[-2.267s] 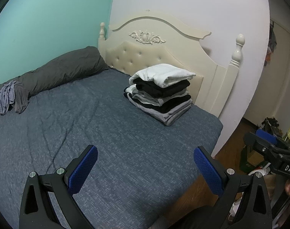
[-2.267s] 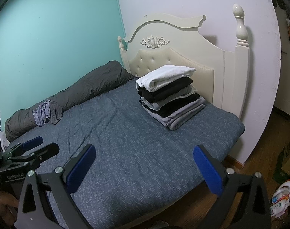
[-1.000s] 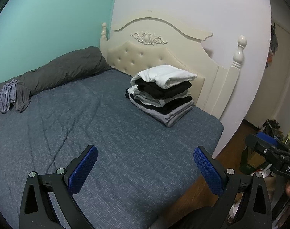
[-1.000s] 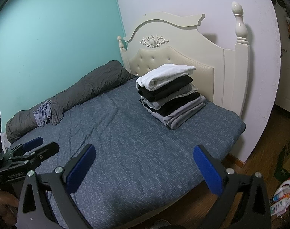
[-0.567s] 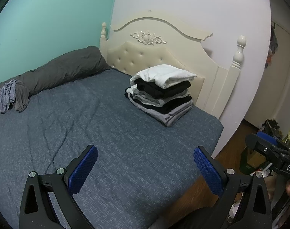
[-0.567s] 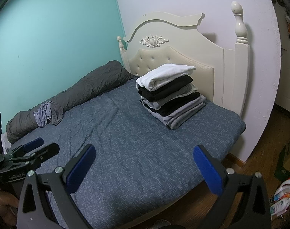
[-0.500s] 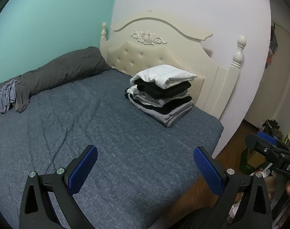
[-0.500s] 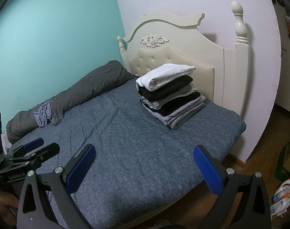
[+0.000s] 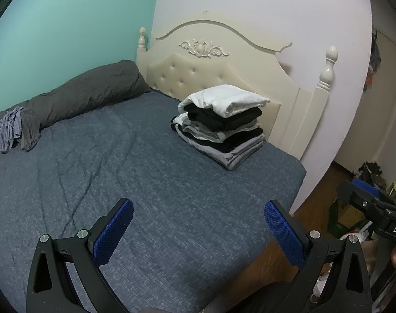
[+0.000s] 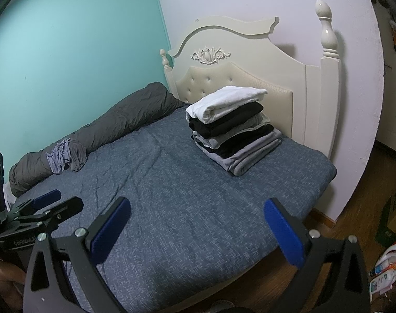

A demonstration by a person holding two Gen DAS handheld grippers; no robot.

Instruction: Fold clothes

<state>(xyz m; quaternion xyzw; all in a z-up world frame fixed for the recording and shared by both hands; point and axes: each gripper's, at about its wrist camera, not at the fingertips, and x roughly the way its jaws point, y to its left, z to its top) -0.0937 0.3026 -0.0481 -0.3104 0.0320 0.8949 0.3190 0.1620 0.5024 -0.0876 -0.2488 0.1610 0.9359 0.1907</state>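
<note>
Left gripper (image 9: 198, 230) wide apart, blue pads (image 9: 113, 230) empty, held above near part of blue-grey bed cover (image 9: 146, 182). Right gripper (image 10: 196, 230) also spread wide, nothing between pads, hovering over bed's near edge. Each gripper partly visible in other's view: right one at far right edge of left wrist view, left one at lower left of right wrist view, part of a hand (image 10: 5, 281) under it.

Stack of folded clothes (image 9: 221, 125) on bed near headboard (image 9: 224, 60), on side by white wall; white piece on top, black and grey layers below, grey at bottom. Stack well apart from both grippers. Small crumpled grey-blue garment (image 9: 9, 127) unfolded, lying at far side of bed by teal wall (image 9: 67, 26), resting against rolled dark grey duvet (image 9: 75, 96). Duvet running along teal wall up to headboard. Bed cover lightly wrinkled in middle.

Wooden floor (image 10: 359, 216) right of bed, with bottles (image 10: 385, 271) and a box at lower right. Clutter by doorway in left wrist view, too small to tell.
</note>
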